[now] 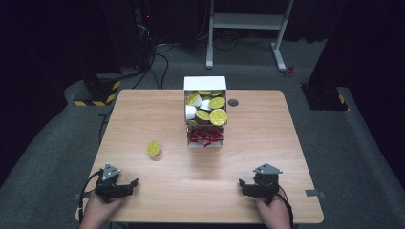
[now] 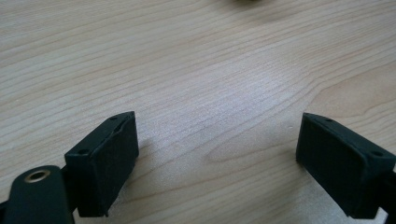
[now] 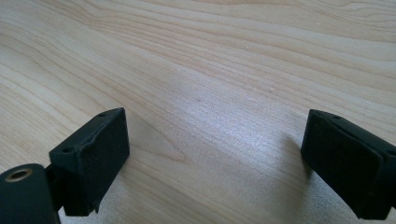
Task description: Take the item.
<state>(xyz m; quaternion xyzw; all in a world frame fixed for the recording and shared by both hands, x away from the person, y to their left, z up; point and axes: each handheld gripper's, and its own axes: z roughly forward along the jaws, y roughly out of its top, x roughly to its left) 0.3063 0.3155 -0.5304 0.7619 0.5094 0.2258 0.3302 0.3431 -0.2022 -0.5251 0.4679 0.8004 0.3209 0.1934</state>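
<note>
We are resting both grippers at the near edge of the surface (image 1: 143, 114), jaws wide and empty, the lone yellow-lidded cup (image 1: 154, 148) lying far-right of our left gripper (image 1: 125, 186), nearer than our right gripper (image 1: 246, 186).

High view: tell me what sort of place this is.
Probably a lab or test room set up for recording. A lone wooden table stands on grey carpet amid dark surroundings, cables trail across the floor behind it, and yellow-black hazard tape marks an equipment base.
</note>
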